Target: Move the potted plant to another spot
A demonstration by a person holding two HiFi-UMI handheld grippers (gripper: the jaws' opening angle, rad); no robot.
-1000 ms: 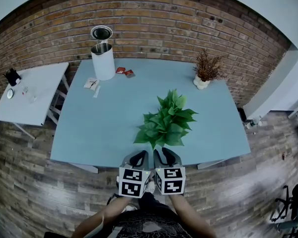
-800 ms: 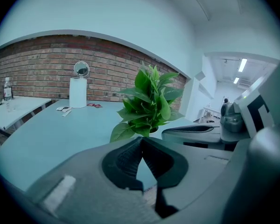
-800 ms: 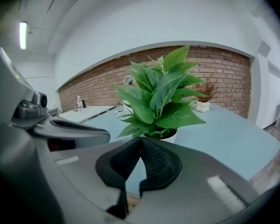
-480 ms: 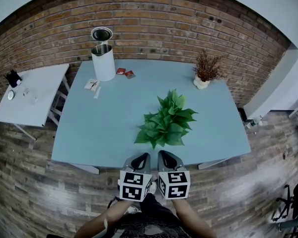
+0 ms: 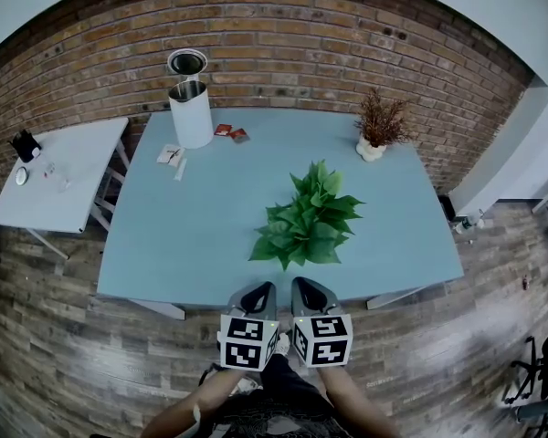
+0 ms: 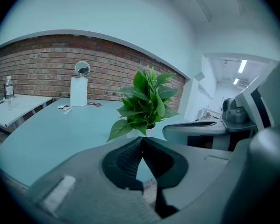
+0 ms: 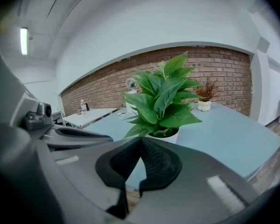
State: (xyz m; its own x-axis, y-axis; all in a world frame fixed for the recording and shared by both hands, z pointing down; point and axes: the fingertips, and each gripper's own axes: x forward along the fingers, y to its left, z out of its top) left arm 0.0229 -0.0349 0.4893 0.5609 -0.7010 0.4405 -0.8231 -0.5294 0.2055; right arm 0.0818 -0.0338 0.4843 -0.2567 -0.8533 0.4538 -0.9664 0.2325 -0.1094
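The potted plant [image 5: 308, 219], with broad green leaves in a small white pot [image 7: 167, 136], stands on the light blue table [image 5: 183, 235] near its front middle. My left gripper [image 5: 258, 292] and right gripper [image 5: 306, 290] hover side by side just off the table's front edge, short of the plant and not touching it. Both are shut with nothing between the jaws. In the left gripper view the plant [image 6: 145, 101] rises straight past my shut left gripper [image 6: 141, 139]. The right gripper view shows my right gripper [image 7: 140, 139] the same way, with the plant [image 7: 164, 99] right behind it.
At the table's back right is a dried brown plant [image 5: 380, 126] in a white pot. A white cylindrical bin with a round mirror [image 5: 190, 108] stands at the back left, with small packets [image 5: 230, 132] and papers [image 5: 169, 154] nearby. A white side table [image 5: 55, 172] stands left; a brick wall runs behind.
Both grippers have drawn back slightly from the table's front edge toward the person. The plant stands where it was.
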